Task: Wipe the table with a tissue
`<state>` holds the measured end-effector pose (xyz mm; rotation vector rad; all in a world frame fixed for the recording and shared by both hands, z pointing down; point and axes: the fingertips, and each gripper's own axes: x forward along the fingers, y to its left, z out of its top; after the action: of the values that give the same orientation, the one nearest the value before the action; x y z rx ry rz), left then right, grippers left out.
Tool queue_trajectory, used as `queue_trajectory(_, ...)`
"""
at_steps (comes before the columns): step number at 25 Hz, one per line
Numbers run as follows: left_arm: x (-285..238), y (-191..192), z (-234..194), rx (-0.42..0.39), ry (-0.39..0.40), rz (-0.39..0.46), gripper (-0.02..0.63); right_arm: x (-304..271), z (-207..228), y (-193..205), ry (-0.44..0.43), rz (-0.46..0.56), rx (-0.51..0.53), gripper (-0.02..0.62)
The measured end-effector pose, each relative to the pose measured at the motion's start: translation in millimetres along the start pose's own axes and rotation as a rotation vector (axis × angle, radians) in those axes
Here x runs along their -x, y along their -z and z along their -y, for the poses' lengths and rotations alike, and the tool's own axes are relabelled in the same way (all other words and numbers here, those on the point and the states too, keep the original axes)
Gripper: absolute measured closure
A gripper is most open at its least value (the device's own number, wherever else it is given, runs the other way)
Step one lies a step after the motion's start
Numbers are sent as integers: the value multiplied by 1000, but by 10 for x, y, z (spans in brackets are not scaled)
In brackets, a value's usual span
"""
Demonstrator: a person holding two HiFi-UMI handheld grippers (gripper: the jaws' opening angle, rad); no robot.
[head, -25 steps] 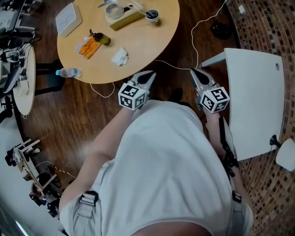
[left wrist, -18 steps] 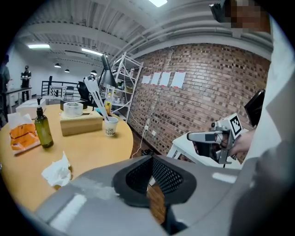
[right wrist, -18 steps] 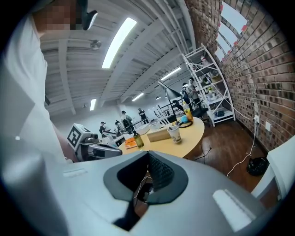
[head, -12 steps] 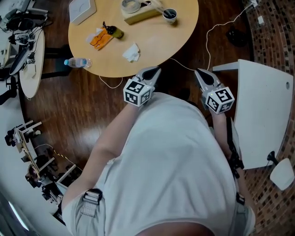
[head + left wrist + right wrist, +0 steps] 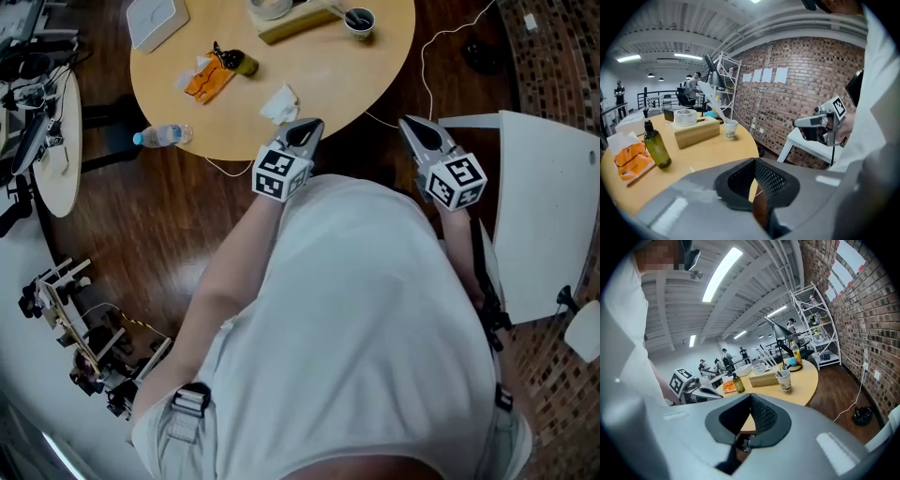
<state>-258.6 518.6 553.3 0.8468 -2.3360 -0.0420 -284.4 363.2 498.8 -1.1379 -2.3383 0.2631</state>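
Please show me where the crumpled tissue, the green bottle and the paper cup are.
crumpled tissue (image 5: 279,103): head view, middle of the white wad.
green bottle (image 5: 658,150): left gripper view, on its body.
paper cup (image 5: 786,381): right gripper view, on its side wall.

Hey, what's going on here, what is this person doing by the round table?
A person stands at the edge of the round wooden table with a gripper in each hand. The left gripper and the right gripper both have their jaws together and hold nothing. A crumpled white tissue lies on the table just ahead of the left gripper, untouched. Wiping has not begun.
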Motion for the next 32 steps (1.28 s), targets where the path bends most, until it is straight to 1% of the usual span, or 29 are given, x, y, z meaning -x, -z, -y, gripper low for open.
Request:
queue_trajectory(2, 27, 186, -172, -28, -8, -46, 600, -105, -40, 36, 5, -14, -4, 588)
queue_trajectory(4, 56, 378, -381, -82, -33, -104, 600, -173, -52, 73, 17, -27, -10, 588)
queue_trajectory(7, 81, 620, -666, -213, -73, -197, 598, -182, -33, 114, 54, -37, -24, 588)
queue_trajectory(9, 76, 731, -816, -293, -80, -245, 548, -171, -21, 148, 86, -34, -37, 588)
queue_trajectory(11, 47, 773, -927, -396, -65, -278, 546, -170, -13, 187, 119, -28, -50, 588)
queue_trajectory(14, -32, 877, -977, -552, 2, -331, 546, -137, -27, 264, 169, -27, -71, 588)
queue_trajectory(16, -90, 982, -1002, -615, 36, -372, 534, -82, -27, 315, 207, -23, -92, 588)
queue_trajectory(18, -146, 1051, -1042, -630, 59, -407, 493, -8, -16, 342, 246, -17, -114, 588)
queue_trajectory(22, -232, 1155, -1094, -629, 121, -482, 373, 139, 4, 379, 317, -4, -155, 588)
queue_trajectory(24, -259, 1185, -1140, -619, 141, -502, 354, 172, 11, 402, 342, 3, -172, 588)
queue_trajectory(26, -283, 1184, -1189, -589, 154, -507, 332, 180, 12, 415, 357, 9, -184, 588)
queue_trajectory(30, -339, 1159, -1259, -527, 167, -492, 334, 165, -4, 421, 372, 13, -191, 588)
queue_trajectory(32, -349, 1126, -1325, -480, 151, -470, 382, 166, -14, 408, 380, 15, -194, 588)
